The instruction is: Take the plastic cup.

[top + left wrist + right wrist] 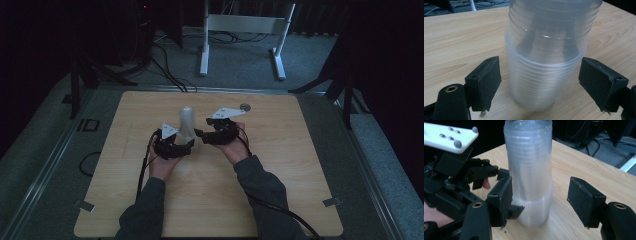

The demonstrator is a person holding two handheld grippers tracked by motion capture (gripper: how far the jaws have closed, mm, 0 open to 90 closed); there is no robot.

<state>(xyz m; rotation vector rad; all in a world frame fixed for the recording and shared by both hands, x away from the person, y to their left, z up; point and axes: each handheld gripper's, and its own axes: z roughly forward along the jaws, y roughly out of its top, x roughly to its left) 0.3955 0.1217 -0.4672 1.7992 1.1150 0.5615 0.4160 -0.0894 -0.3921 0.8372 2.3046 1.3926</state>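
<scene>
Clear plastic cups (pixel 187 123), stacked upright in a tall column, stand on the wooden table (pixel 280 165) between both hands. Left gripper (pixel 186 145) sits at the stack's base, jaws spread wide either side of it, pads apart from the plastic. Right gripper (pixel 200 134) is just beside the stack, jaws also wide, nothing gripped. Small round object (pixel 245 106) lies near the table's far edge.

My sleeves (pixel 265 182) are dark grey-green with ribbed cuffs. Both my claws, left gripper (pixel 173 145) and right gripper (pixel 215 133), are black, each topped by a pale three-cornered plate with small round studs, brass-ringed screw holes, black cables trailing.
</scene>
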